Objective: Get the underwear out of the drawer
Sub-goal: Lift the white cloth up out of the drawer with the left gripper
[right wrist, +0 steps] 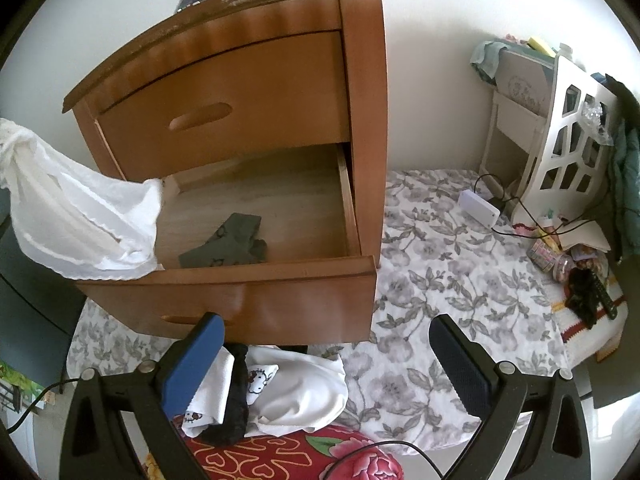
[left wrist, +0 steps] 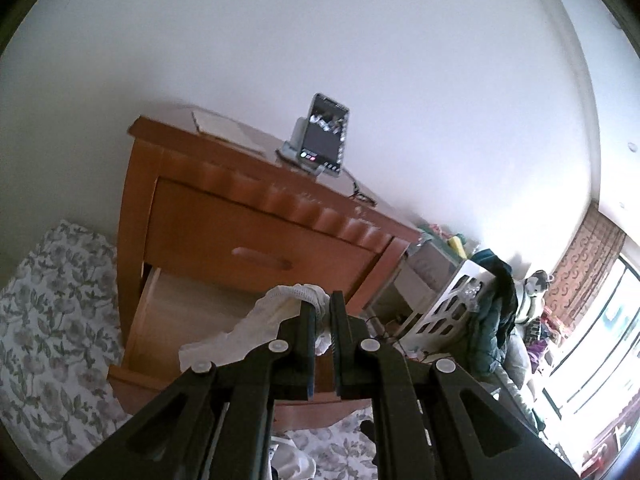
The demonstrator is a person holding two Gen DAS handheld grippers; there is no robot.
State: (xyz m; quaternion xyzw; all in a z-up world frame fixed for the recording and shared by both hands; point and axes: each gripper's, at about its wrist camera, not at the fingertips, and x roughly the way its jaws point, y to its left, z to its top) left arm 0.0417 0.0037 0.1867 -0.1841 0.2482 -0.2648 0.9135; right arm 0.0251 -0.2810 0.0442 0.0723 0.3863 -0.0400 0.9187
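Observation:
My left gripper [left wrist: 323,300] is shut on white lacy underwear [left wrist: 244,330], which hangs off its fingertips above the open lower drawer [left wrist: 168,320]. From the right wrist, that white underwear [right wrist: 76,216] hangs at the left, draped over the drawer's front left corner. A dark grey patterned pair [right wrist: 226,246] lies on the drawer floor [right wrist: 280,196]. My right gripper [right wrist: 326,354] is open and empty, in front of the drawer front [right wrist: 256,300]. Below it, white and black underwear [right wrist: 276,396] lie in a pile.
The wooden nightstand [right wrist: 240,80] stands on a floral sheet [right wrist: 440,280]; its upper drawer is closed. A phone on a stand [left wrist: 320,140] sits on top. To the right are a white cut-out rack [right wrist: 568,136], cables, a white box [right wrist: 478,208] and clutter. A red flowered cushion [right wrist: 280,456] lies nearest.

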